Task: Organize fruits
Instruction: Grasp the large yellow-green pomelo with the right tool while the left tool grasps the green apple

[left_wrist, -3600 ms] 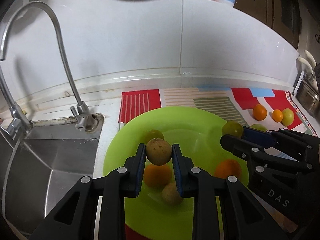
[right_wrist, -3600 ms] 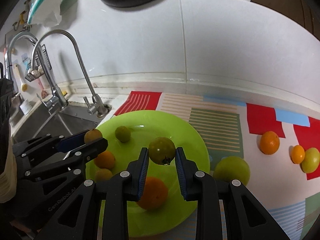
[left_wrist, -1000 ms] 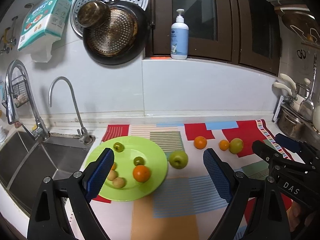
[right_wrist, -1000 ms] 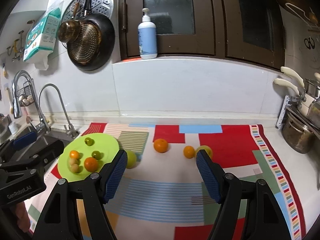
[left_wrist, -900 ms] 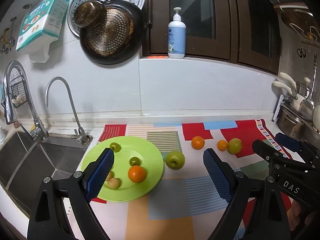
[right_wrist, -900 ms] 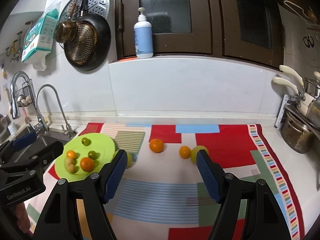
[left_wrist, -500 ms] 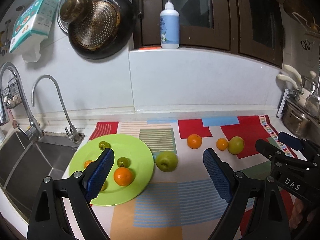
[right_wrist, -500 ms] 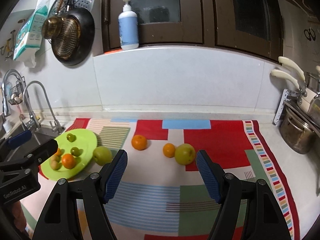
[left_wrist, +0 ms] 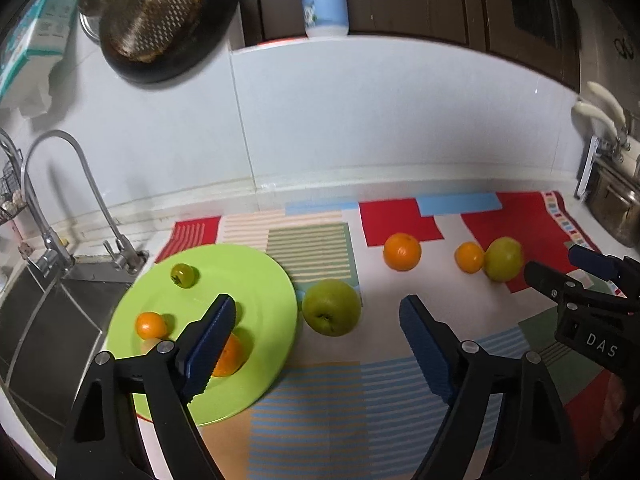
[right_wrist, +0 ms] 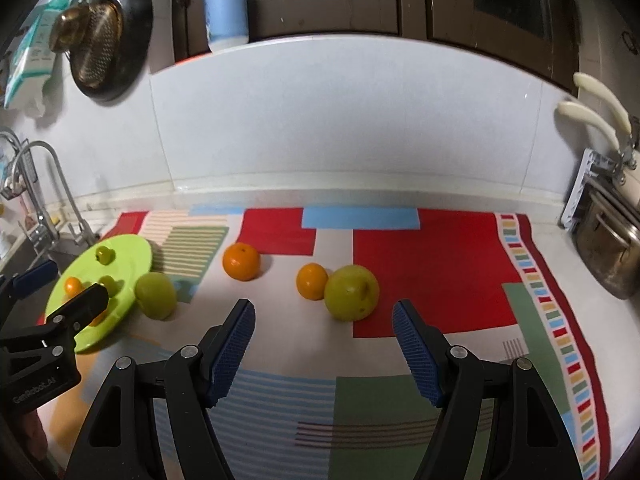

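Observation:
A lime green plate (left_wrist: 256, 280) at the left of the mat holds a small green tomato (left_wrist: 183, 275), a small orange (left_wrist: 151, 325) and a bigger orange (left_wrist: 230, 356). A green apple (left_wrist: 331, 306) lies just right of the plate. My left gripper (left_wrist: 316, 301) is empty, its jaws closing, with the apple just beyond the gap. My right gripper (right_wrist: 323, 306) stands open and empty, and a yellow-green fruit (right_wrist: 352, 293) touching a small orange (right_wrist: 311, 275) lies just ahead of it. A larger orange (right_wrist: 241, 261) sits alone further left.
A steel sink (left_wrist: 36, 320) with a curved tap (left_wrist: 80, 184) lies left of the plate. A steel pot (right_wrist: 608, 252) stands at the right edge of the counter. A pan (left_wrist: 160, 16) hangs on the white wall, and a soap bottle (right_wrist: 226, 4) stands on the ledge.
Both grippers have let their fruits go on the plate. Over the last second both sank and drew nearer the fruit on the mat, and the left jaws narrowed slightly.

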### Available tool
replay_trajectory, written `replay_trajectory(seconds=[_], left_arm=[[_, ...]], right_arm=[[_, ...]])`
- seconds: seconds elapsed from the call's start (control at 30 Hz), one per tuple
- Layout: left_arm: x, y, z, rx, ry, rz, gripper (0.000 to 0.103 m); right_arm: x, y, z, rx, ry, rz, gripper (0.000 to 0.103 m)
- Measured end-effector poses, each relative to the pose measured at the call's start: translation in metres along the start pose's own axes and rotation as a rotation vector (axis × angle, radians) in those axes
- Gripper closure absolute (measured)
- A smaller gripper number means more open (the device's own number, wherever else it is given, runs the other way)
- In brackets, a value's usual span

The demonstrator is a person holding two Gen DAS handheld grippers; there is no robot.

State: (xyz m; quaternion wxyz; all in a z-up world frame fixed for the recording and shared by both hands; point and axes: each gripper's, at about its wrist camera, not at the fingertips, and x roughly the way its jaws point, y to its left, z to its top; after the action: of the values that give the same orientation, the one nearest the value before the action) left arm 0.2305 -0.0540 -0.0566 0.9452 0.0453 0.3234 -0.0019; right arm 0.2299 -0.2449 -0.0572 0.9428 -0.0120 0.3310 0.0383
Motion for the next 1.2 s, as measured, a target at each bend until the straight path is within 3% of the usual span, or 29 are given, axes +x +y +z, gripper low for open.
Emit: replay_trajectory(seconds=[0.57, 0.87, 1.2], left_arm=[[0.06, -0.007, -0.009, 0.028, 0.104, -0.022, 0.033], [0.078, -0.013, -0.01, 0.035, 0.125, -0.04, 0.047], [0.088, -0.013, -0.009, 0.038, 0.138, -0.026, 0.053]], right_arm=[[0.065, -0.012, -0.007, 0.025, 0.11, -0.001, 0.031], [0.082, -0.018, 0.0, 0.043, 0.123, 0.007, 0.032], [0.098, -0.023, 0.003, 0.062, 0.166, 0.004, 0.043]])
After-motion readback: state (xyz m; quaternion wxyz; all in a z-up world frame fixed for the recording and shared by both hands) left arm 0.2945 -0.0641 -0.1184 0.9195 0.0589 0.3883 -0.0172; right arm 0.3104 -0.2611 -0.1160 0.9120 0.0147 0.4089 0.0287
